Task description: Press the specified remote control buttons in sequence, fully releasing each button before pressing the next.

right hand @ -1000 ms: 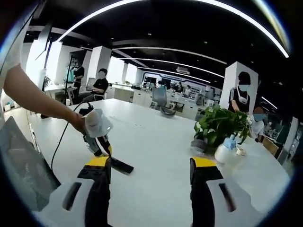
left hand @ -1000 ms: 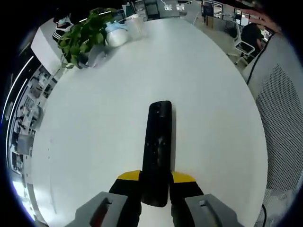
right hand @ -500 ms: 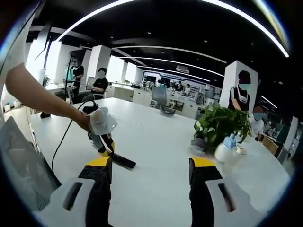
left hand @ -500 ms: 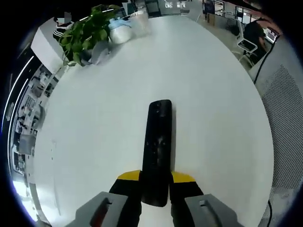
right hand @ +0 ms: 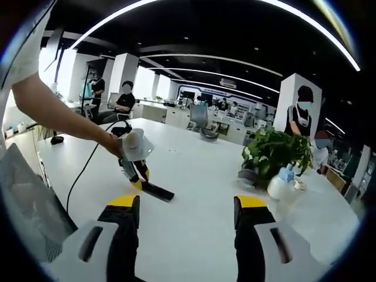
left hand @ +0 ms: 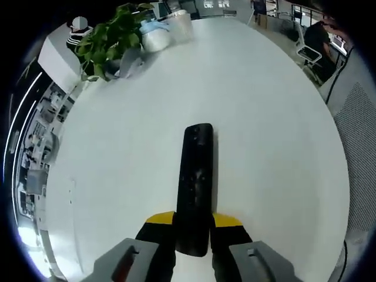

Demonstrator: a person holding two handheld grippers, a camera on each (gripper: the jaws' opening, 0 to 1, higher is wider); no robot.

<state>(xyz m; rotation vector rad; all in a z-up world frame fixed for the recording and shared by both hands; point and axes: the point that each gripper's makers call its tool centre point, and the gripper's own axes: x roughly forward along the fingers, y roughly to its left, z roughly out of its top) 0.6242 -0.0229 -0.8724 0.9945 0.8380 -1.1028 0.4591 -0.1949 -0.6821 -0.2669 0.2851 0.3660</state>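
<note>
black remote control, near end clamped between left gripper jaws, long axis running straight ahead above white table; right gripper wide open, empty, remote off to its left.

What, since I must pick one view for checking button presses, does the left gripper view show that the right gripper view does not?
Left gripper view: the remote seen lengthwise from above, its near end clamped in the left hand-held gripper. Right gripper view: a hand holding that gripper, seen from outside, its cable, and the right hand-held gripper, open and empty. Shared: remote, white table, potted plant.
</note>
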